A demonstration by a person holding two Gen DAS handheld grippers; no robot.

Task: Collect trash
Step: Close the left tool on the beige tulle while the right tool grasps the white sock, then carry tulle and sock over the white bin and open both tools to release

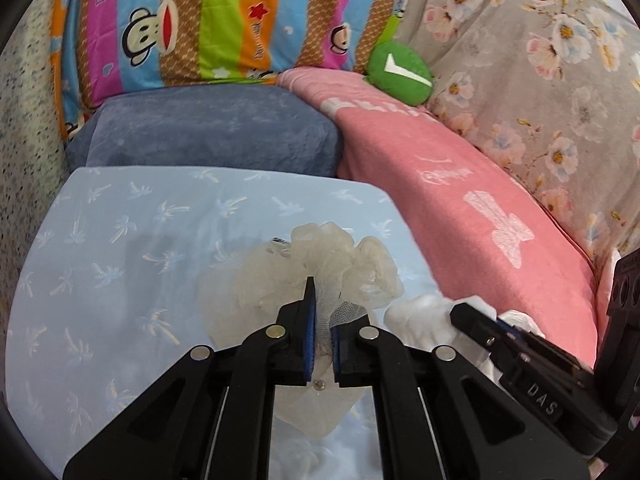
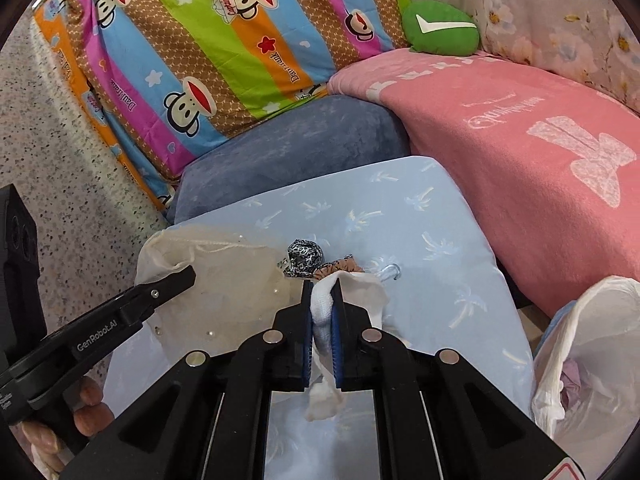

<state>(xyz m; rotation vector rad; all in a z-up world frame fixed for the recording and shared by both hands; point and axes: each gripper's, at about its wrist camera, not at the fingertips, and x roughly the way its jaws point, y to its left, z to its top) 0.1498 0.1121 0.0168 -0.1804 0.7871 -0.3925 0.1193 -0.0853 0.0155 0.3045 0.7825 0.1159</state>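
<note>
Left gripper (image 1: 323,312): clamped on a sheer cream mesh pouch (image 1: 320,264), held over the pale blue palm-print cushion (image 1: 120,240). Right gripper (image 2: 323,312): clamped on a crumpled white tissue wad (image 2: 325,312), above that cushion. A white plastic bag (image 2: 592,340) stands beside the cushion.

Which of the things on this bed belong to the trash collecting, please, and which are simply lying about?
Part of the job:
- sheer mesh bag, clamped in the left gripper
- white tissue, clamped in the right gripper
- white plastic bag, probably for the trash

Lying about:
- light blue pillow
- pink blanket
- green cushion
- patterned scrunchies, unclear which
</note>
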